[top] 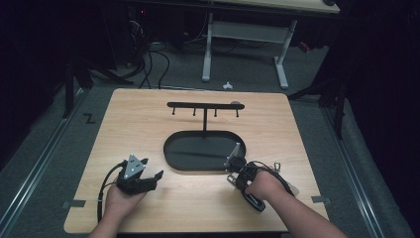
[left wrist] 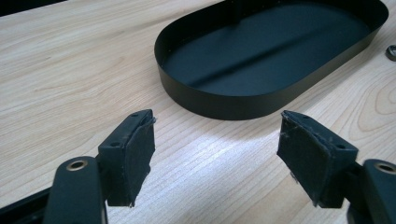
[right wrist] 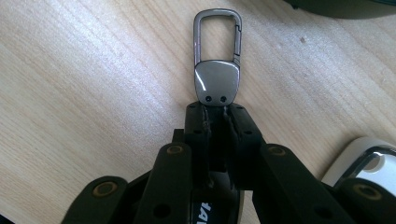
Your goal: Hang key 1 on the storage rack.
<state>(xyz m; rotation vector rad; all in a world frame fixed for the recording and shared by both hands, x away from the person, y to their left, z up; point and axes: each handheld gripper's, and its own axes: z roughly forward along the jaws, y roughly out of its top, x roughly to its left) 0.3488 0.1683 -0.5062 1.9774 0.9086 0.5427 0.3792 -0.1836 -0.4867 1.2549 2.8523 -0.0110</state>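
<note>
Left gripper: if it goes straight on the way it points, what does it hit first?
Likely the near wall of the black oval tray. The left gripper is open, with bare table between; height unclear.

No whole word, brand or number can be read. White letters sit on the body of the right gripper [right wrist: 217,112] just below its closed jaws, cut off by them and not readable.

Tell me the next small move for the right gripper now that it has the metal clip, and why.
Probably lift the clip and carry it toward the hook rack. The right gripper is shut on the clip's flat end, leaving its loop free and pointing away, and the rack's hooks look bare. The left gripper stands open, idle.
</note>
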